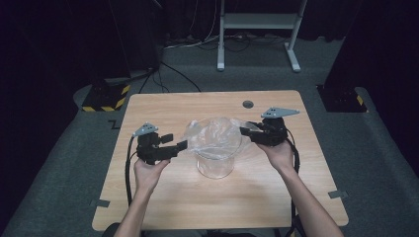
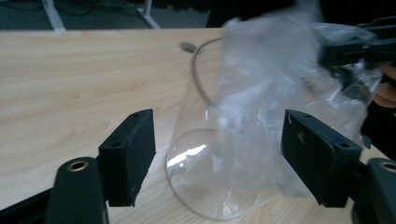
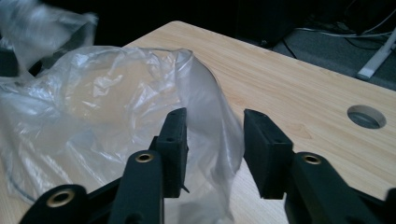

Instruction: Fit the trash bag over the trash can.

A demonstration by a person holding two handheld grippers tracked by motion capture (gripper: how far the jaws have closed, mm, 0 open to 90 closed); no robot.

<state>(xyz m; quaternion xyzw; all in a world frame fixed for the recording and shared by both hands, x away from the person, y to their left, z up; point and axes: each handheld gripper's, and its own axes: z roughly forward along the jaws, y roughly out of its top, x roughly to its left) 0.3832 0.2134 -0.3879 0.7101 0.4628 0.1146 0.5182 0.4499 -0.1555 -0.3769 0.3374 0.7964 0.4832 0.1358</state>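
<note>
A clear round container (image 1: 215, 165) stands upright at the middle of the wooden table (image 1: 197, 202). A thin clear plastic bag (image 1: 215, 133) is draped over its rim and hangs inside and down its sides. My left gripper (image 1: 180, 147) is level at the container's left side, open; in the left gripper view its jaws (image 2: 217, 158) stand wide apart, with the container (image 2: 191, 158) and bag (image 2: 266, 93) just beyond them. My right gripper (image 1: 245, 132) is at the rim's right side, open; a loose fold of the bag (image 3: 93, 107) lies between its parted jaws (image 3: 215, 140) without being pinched.
A round cable hole (image 1: 247, 104) sits in the table's far edge area. Behind the table stand a white metal frame (image 1: 257, 22) and yellow-and-black striped bases (image 1: 106, 96) on the grey floor. Bare tabletop lies in front of the container.
</note>
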